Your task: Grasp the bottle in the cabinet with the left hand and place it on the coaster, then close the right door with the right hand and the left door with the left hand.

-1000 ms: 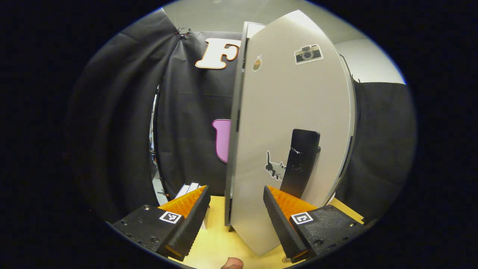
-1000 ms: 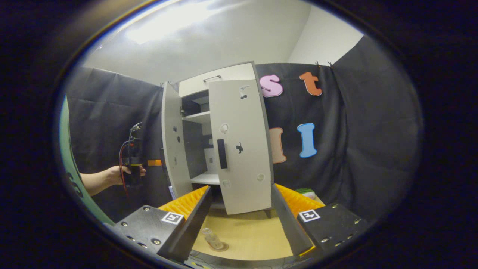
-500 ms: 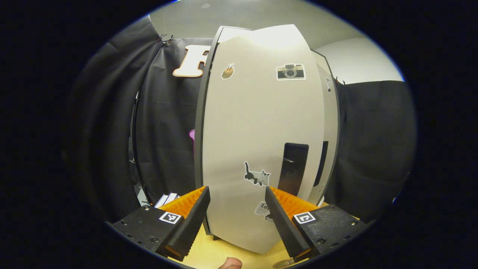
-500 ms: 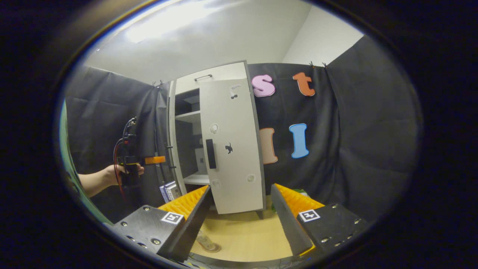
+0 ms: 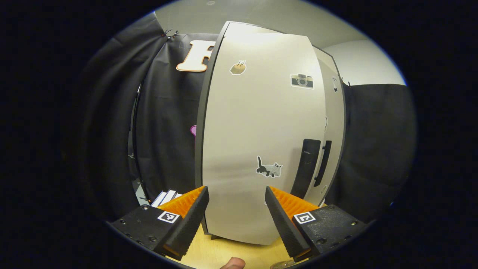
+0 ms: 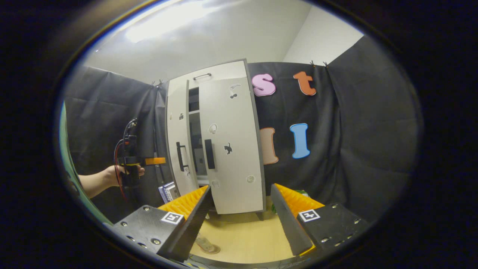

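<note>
Left gripper view: close to cabinet [image 5: 261, 149], low, facing left door [image 5: 257, 123] front, angled slightly up. Right gripper view: farther back, low over bench [image 6: 242, 235], facing cabinet [image 6: 224, 142] front. Shared: cabinet, both doors.

Cloth-walled recording booth with cabinet [image 6: 224, 142]

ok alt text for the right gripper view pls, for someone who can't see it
A pale cabinet stands with its left door nearly shut, a narrow gap left beside the right door. A hand holds the left gripper by that door; the right gripper is open, holding nothing.
</note>
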Demonstrator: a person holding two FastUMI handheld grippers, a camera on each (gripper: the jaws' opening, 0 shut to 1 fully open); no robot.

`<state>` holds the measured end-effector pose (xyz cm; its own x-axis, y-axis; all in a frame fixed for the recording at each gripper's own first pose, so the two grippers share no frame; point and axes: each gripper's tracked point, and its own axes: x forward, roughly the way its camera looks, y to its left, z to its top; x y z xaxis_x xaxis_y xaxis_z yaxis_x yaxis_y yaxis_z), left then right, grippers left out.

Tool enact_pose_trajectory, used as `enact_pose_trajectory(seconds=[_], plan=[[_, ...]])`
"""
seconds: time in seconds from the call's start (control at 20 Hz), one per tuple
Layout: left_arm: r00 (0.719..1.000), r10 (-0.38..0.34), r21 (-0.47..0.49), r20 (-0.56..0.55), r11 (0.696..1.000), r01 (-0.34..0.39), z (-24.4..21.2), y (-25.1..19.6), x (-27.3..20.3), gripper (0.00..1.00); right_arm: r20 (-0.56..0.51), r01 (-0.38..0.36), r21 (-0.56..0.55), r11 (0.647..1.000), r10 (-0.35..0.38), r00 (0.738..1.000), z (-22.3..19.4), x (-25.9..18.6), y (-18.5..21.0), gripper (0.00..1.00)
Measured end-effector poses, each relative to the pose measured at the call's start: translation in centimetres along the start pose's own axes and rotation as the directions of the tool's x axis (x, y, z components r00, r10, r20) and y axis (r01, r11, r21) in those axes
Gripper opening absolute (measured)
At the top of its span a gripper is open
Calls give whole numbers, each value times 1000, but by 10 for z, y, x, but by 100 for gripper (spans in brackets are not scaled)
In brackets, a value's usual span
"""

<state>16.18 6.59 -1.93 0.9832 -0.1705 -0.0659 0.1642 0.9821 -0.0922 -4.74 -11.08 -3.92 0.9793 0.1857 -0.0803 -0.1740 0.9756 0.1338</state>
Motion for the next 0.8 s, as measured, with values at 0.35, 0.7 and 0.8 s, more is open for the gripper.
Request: enact_pose_trajectory(seconds=[0.35, 0.7, 0.8], plan=[[1000, 23, 13, 3, 1000, -23, 2, -1, -26, 95, 2, -44, 8, 999, 44, 999, 3, 0, 16, 93], [1000, 27, 25, -8, 999, -27, -4, -12, -63, 95, 25, -78, 35, 996, 77, 997, 12, -5, 35, 96], [1000, 31, 33, 3, 999, -32, -2, -18, -75, 95, 34, -90, 35, 995, 89, 995, 17, -7, 41, 96]])
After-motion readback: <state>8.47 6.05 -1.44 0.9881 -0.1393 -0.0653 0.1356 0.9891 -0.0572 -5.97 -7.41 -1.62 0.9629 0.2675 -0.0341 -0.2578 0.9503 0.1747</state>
